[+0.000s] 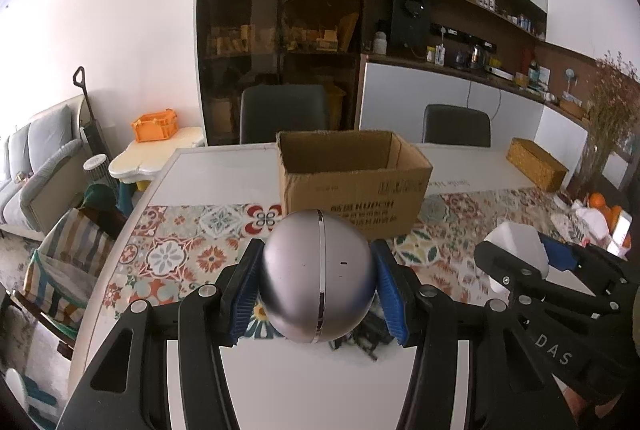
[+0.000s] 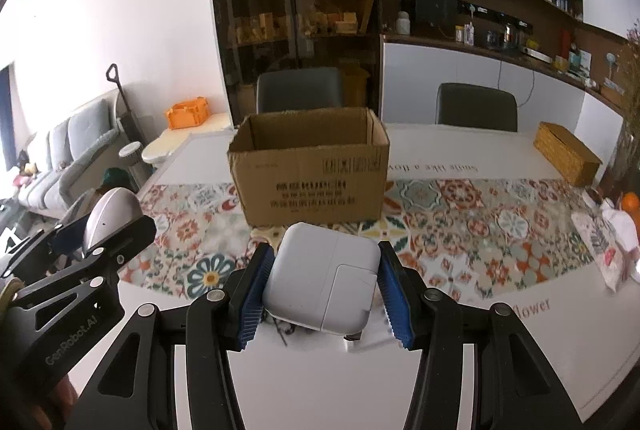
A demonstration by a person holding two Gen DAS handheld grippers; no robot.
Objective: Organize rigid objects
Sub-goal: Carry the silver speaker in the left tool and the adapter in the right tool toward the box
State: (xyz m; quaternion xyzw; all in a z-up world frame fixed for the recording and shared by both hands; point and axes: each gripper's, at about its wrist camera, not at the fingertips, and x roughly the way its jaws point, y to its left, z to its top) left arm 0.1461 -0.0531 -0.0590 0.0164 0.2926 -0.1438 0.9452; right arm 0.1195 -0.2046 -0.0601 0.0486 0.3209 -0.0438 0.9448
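My left gripper [image 1: 318,280] is shut on a silver egg-shaped device [image 1: 318,276] with a chrome seam, held above the table. My right gripper [image 2: 322,280] is shut on a white square power adapter [image 2: 322,278], also lifted off the table. An open cardboard box [image 1: 352,174] stands on the patterned runner straight ahead of both; in the right wrist view the box [image 2: 312,166] shows its empty inside. The right gripper [image 1: 516,258] with the adapter appears at the right of the left wrist view. The left gripper [image 2: 100,230] with the silver device appears at the left of the right wrist view.
A woven basket [image 2: 568,154] sits at the table's far right, with bags and oranges [image 2: 624,226] near the right edge. Two dark chairs [image 2: 300,90] stand behind the table. Small dark items [image 1: 368,338] lie on the table under the left gripper. The white table [image 2: 320,382] extends in front.
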